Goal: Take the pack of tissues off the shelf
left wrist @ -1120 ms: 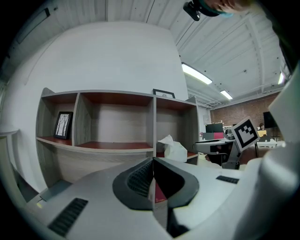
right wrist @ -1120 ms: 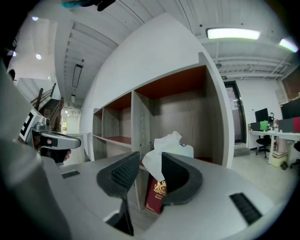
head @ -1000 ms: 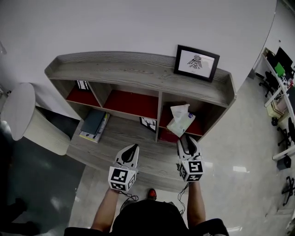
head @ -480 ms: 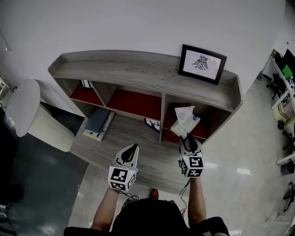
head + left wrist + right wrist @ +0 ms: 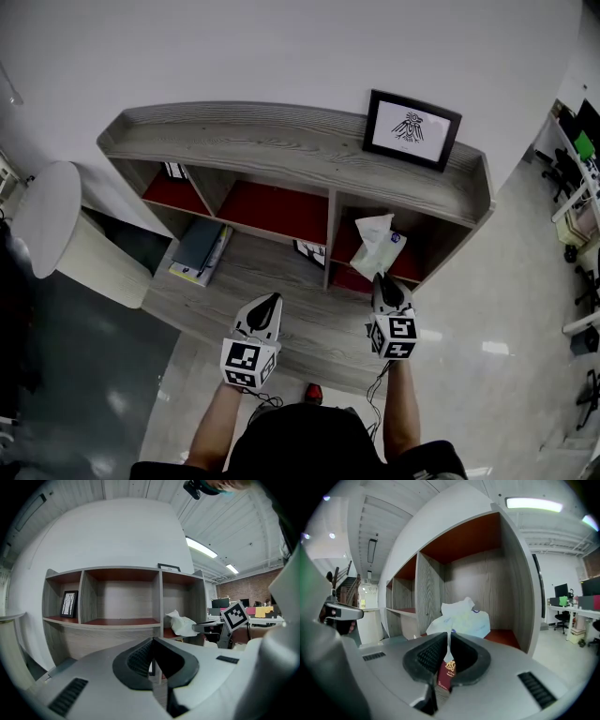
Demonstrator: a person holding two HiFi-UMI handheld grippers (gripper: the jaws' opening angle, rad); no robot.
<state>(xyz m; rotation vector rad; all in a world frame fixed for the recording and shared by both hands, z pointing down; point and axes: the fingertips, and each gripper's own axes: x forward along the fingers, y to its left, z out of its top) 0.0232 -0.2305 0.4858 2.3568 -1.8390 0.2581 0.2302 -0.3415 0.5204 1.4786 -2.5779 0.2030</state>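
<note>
The pack of tissues [image 5: 378, 246] is a soft white pack with a tissue sticking out of its top, and it lies in the right-hand compartment of the grey wooden shelf [image 5: 281, 145]. My right gripper [image 5: 382, 278] reaches into that compartment. Its jaws have just been closing, and they now pinch the near edge of the pack [image 5: 461, 618] between the pads. In the right gripper view that gripper [image 5: 449, 637] holds a thin white fold. My left gripper [image 5: 272, 298] hangs in front of the lower ledge, shut and empty, and the left gripper view shows its tips [image 5: 152, 640] meeting.
A framed picture [image 5: 412, 129] stands on the shelf top above the tissues. Books [image 5: 197, 251] lie on the lower ledge at left, and a dark red booklet [image 5: 446, 674] lies below the right jaws. A white round table [image 5: 47, 220] stands left of the shelf.
The right gripper has moved forward to the tissue pack, and its jaws have gone from open to closed on the pack's near edge. The left gripper has stayed put.
</note>
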